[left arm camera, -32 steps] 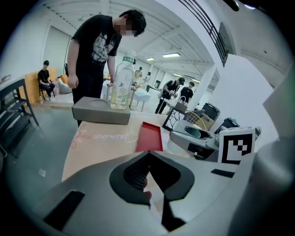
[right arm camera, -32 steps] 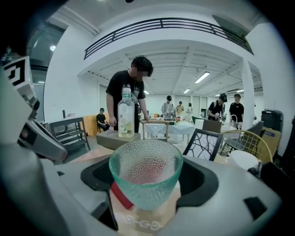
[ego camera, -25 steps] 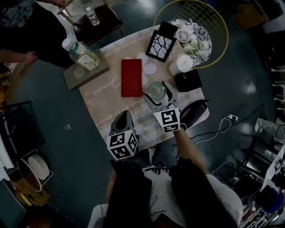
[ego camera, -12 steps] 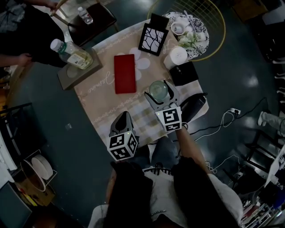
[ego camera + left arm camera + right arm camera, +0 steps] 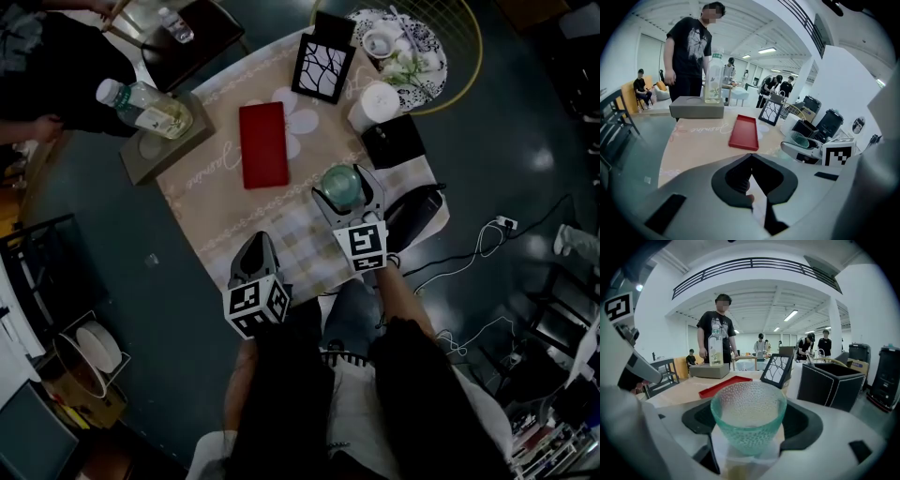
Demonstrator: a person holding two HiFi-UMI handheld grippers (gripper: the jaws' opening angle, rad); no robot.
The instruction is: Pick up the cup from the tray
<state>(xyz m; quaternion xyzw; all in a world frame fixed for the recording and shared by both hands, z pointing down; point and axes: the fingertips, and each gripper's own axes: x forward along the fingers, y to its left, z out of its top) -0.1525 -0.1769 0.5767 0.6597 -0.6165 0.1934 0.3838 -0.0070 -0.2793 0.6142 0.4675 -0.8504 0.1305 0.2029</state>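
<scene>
Since the earlier frame, right gripper [image 5: 347,192] has drawn a little further from the red rectangular tray [image 5: 263,145]. Its jaws stand wide, clamped on the pale green dimpled glass cup [image 5: 749,418]. The cup is off the tray, near its right side, over the beige-clothed counter [image 5: 211,197]. Left gripper [image 5: 751,159]: jaws together, empty, at the counter's near edge.

We see a black box [image 5: 394,141] on the beige tablecloth [image 5: 211,192]. Just beyond the box stands a white cylinder [image 5: 375,103], and farther beyond it a black picture frame [image 5: 323,56] with a crackle pattern. Well to the box's left, a clear bottle [image 5: 148,107] stands on a grey block [image 5: 155,155]. A person in a black T-shirt [image 5: 689,51] stands beyond that block.
</scene>
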